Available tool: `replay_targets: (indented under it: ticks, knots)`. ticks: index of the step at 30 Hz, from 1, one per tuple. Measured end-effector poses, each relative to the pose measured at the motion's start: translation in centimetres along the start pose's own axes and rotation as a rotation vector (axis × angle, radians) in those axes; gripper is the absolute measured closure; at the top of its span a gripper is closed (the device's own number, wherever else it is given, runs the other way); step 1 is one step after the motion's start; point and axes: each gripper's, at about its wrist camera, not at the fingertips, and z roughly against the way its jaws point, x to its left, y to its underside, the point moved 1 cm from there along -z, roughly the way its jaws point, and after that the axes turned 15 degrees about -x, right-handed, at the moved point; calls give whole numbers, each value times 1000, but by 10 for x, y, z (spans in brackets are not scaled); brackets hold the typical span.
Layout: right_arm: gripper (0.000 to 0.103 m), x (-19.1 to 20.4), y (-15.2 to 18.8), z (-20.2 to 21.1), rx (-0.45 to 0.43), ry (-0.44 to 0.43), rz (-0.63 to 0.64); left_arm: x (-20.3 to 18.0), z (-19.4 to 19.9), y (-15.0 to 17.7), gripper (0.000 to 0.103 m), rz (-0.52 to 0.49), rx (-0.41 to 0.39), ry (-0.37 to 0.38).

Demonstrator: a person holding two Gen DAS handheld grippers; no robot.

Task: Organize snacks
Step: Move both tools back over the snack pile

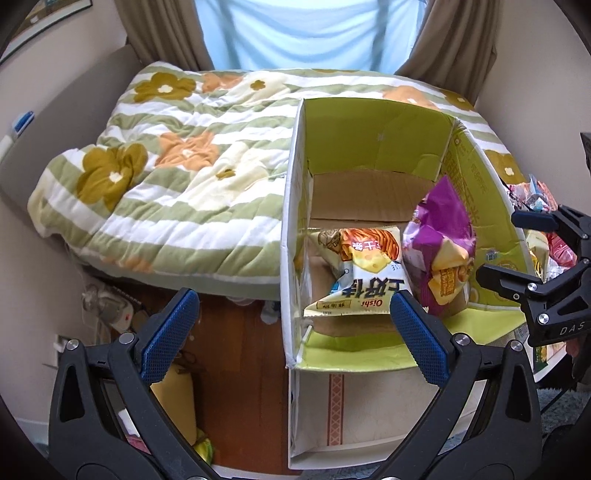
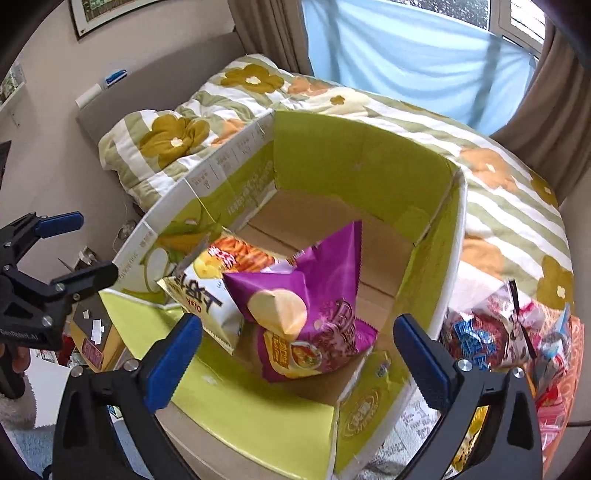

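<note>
An open cardboard box (image 1: 373, 147) with lime-green flaps (image 2: 354, 155) stands by the bed. Inside lie a white and orange Oishi snack bag (image 1: 362, 273) (image 2: 207, 284) and a purple chip bag (image 1: 439, 236) (image 2: 310, 302), which leans upright. My left gripper (image 1: 295, 314) is open and empty, above the box's near left corner. It also shows in the right wrist view (image 2: 77, 247). My right gripper (image 2: 297, 332) is open and empty, just above the purple bag. It also shows in the left wrist view (image 1: 517, 243). A pile of loose snack packets (image 2: 509, 339) lies right of the box (image 1: 543, 229).
A bed with a green-striped flower quilt (image 1: 166, 177) (image 2: 498, 192) lies behind and left of the box. Wooden floor with small clutter (image 1: 229, 369) lies left of the box. Curtains (image 1: 162, 33) and a window are behind.
</note>
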Motion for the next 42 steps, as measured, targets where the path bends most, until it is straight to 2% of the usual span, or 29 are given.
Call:
replay_targets:
  ticks: [3, 8, 14, 21, 27, 32, 38, 42]
  knots:
    - [0, -3, 3, 6, 11, -9, -46, 0, 5, 1, 1, 10, -18, 18]
    - [0, 4, -2, 29, -59, 9, -54, -6, 22, -5, 1, 9, -84, 42]
    - [0, 11, -4, 62, -131, 59, -77, -18, 38, -10, 1, -14, -125, 107]
    - [0, 0, 18, 103, -172, 170, -165, -53, 50, -13, 1, -81, -156, 248]
    - [0, -32, 46, 153, -225, 285, -256, -106, 58, -7, 1, -143, -158, 343]
    - [0, -73, 66, 185, -246, 349, -304, -154, 61, 2, 1, -176, -150, 366]
    - [0, -127, 100, 204, -203, 349, -326, -214, 64, 20, 1, -181, -134, 348]
    - [0, -163, 124, 208, -158, 331, -338, -256, 61, 33, 1, -195, -119, 310]
